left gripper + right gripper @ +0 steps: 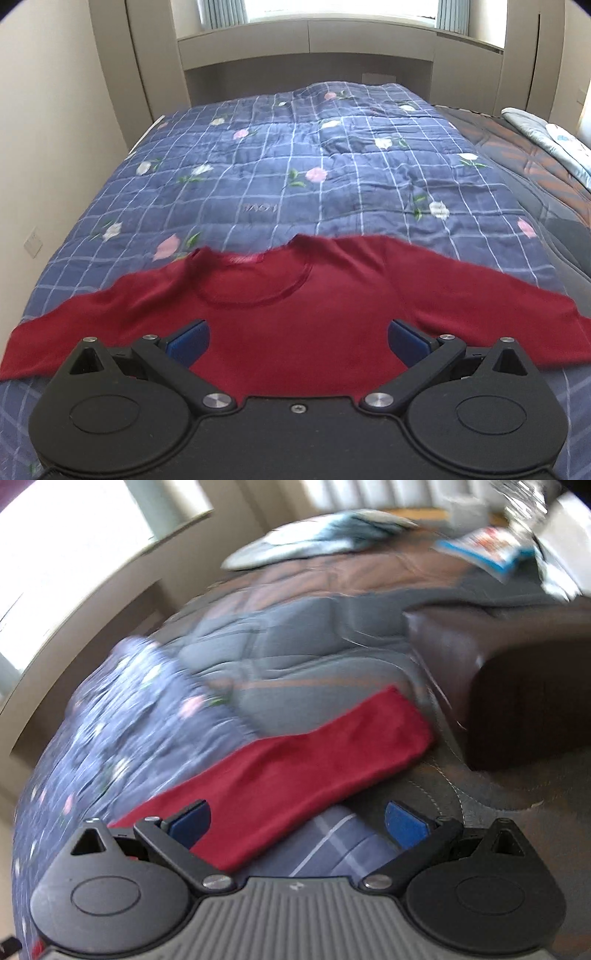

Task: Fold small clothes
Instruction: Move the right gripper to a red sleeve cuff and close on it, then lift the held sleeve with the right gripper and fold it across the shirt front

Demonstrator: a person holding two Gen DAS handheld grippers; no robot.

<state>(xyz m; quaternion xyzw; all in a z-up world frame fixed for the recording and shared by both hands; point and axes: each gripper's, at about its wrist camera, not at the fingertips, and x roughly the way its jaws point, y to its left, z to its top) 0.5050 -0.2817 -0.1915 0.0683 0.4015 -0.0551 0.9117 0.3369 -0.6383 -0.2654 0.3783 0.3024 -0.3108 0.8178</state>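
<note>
A dark red long-sleeved top (295,314) lies flat on the blue checked floral quilt (295,166), neckline away from me, both sleeves spread out to the sides. My left gripper (297,341) hovers open over the chest of the top, its blue pads wide apart with only red cloth showing between them. In the blurred right wrist view, one red sleeve (295,771) runs diagonally up to the right, its cuff resting on a grey-brown quilt (314,646). My right gripper (297,825) is open above the sleeve's near part, gripping nothing.
A brown leather bed end (517,672) stands right of the sleeve cuff. A folded pale blanket (546,136) lies at the far right of the bed. A cream wall (55,166) runs along the left and a built-in headboard (306,44) under a window closes the far end.
</note>
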